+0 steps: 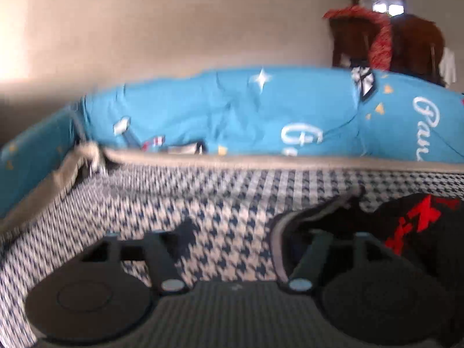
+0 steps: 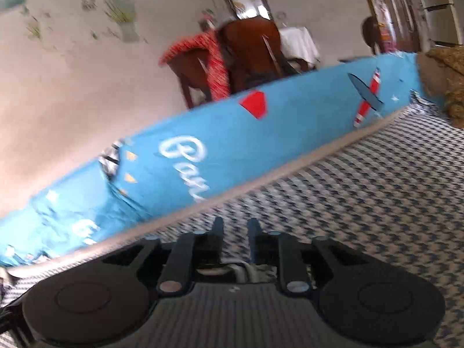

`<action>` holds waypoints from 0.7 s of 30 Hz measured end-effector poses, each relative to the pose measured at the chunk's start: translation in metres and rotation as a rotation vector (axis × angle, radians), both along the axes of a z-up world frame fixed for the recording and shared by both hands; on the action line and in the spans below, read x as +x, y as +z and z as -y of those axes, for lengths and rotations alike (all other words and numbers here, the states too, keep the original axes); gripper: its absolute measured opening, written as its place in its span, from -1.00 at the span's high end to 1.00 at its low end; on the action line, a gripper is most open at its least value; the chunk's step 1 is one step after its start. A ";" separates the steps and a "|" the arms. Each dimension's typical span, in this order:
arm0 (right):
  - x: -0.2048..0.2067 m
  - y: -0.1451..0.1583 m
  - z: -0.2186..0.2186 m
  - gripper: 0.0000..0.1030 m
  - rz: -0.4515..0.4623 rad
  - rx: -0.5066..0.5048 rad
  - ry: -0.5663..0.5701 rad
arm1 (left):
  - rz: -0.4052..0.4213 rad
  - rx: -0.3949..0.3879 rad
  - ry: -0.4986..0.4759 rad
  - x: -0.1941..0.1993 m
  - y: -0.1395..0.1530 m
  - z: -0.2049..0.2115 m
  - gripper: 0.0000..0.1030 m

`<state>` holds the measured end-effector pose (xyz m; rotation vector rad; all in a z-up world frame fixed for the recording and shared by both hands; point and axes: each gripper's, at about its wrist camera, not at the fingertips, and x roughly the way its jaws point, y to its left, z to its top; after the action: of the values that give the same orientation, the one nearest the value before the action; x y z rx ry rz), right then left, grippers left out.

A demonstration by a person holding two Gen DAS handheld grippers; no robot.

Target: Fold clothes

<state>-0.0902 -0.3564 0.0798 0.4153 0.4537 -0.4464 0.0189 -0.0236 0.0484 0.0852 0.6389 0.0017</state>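
On the houndstooth bed cover (image 1: 226, 203), near right, lies the black garment (image 1: 406, 232); my left gripper (image 1: 232, 249) gapes empty, right gripper (image 2: 235, 226) nearly closed, empty; next I must grasp an edge.

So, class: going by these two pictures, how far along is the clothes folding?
Nothing looks folded yet. The black garment lies crumpled on the checked mat. The left gripper is open beside it; the right gripper, nearly closed, holds nothing visible. All the folding remains.
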 end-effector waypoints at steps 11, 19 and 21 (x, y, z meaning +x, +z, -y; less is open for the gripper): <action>0.007 -0.027 -0.011 0.24 -0.120 0.135 0.149 | 0.057 -0.128 0.029 -0.010 0.019 -0.020 -0.99; 0.014 -0.023 -0.046 0.24 -0.103 0.064 0.288 | -0.066 -0.257 0.063 0.005 0.009 -0.042 -0.99; 0.018 -0.025 -0.062 0.24 -0.108 0.053 0.360 | -0.037 -0.096 0.054 0.002 0.010 -0.028 -0.99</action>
<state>-0.0724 -0.2941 0.0546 0.3523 0.6322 -0.1079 0.0211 0.0040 0.0586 -0.0245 0.6769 0.0212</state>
